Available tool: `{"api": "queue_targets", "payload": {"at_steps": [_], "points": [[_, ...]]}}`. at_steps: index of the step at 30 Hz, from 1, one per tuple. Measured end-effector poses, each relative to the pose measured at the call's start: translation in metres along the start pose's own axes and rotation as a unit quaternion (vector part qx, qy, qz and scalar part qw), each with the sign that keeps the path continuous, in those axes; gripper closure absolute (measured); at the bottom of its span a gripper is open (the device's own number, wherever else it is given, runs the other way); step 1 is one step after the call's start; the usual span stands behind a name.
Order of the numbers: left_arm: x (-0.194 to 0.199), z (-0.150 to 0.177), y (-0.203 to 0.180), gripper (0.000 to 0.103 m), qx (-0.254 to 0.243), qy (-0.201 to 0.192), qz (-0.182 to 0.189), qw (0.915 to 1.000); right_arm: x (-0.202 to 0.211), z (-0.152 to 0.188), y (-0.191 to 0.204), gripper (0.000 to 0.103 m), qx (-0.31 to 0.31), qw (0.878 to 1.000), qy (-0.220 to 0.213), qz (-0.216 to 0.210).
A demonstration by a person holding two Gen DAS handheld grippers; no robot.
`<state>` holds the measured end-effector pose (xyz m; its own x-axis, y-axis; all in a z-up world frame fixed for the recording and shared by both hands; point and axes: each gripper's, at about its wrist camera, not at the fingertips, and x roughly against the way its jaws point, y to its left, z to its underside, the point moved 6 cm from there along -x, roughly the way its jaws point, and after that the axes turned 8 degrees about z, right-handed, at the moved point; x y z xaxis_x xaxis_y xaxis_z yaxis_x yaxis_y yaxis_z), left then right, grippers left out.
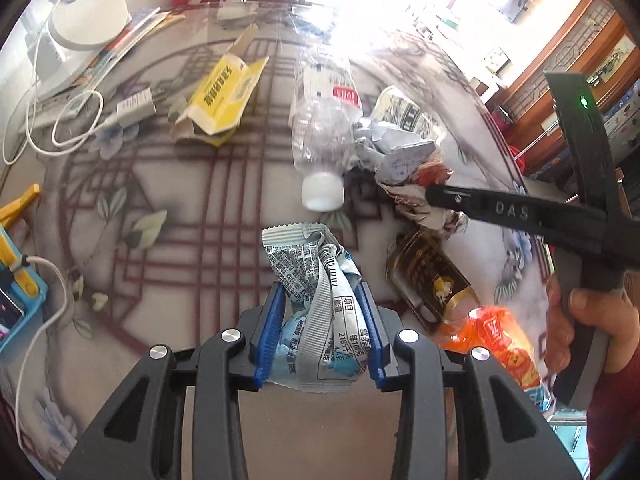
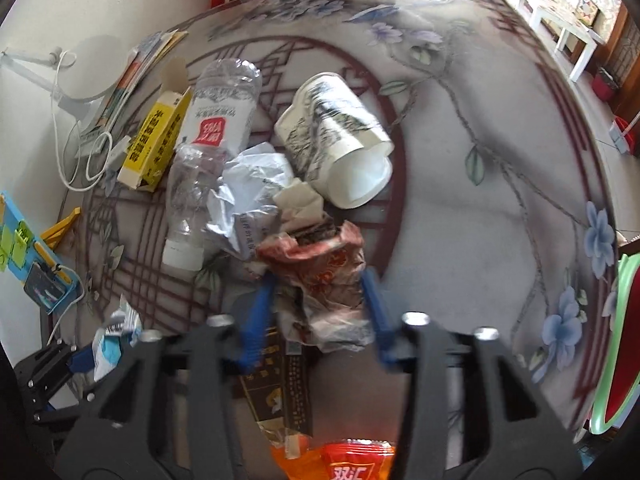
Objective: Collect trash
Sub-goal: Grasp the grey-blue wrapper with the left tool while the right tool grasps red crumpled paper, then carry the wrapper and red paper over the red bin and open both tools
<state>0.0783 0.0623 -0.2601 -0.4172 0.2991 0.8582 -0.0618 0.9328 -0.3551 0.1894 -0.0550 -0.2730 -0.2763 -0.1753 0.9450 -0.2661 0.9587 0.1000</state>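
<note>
Bottle (image 2: pixel 208 160) left of cup (image 2: pixel 340 140) on table (image 2: pixel 480 220)

Beyond my glass-topped counter (image 2: pixel 460 208) with its floral pattern, strong daylight floods in past wooden shelving (image 1: pixel 580 72) and a white bench (image 2: pixel 560 24).

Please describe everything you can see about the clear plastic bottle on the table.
The clear plastic bottle is empty and crushed, lying on its side on the patterned table. It has a white cap and a white label with a red logo. Its cap end points toward the cameras. Crumpled silver paper touches its side; neither tongs hold it.
</note>
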Motion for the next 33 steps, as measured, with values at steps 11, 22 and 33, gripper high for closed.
{"api": "queue_targets", "payload": {"at_steps": [11, 22, 33], "points": [[0.019, -0.015, -0.012, 0.069, -0.010, -0.032, 0.002, 0.9994, 0.085, 0.011, 0.006, 0.083, -0.025, 0.995, -0.088, -0.040], [0.033, -0.021, -0.043, 0.069, -0.035, -0.057, 0.020, 0.9976, 0.135, 0.036, -0.003, 0.083, -0.044, 0.990, -0.133, -0.028], [0.043, -0.030, -0.076, 0.069, -0.062, -0.083, 0.043, 0.9937, 0.161, 0.059, -0.031, 0.083, -0.077, 0.985, -0.156, -0.010]]}}
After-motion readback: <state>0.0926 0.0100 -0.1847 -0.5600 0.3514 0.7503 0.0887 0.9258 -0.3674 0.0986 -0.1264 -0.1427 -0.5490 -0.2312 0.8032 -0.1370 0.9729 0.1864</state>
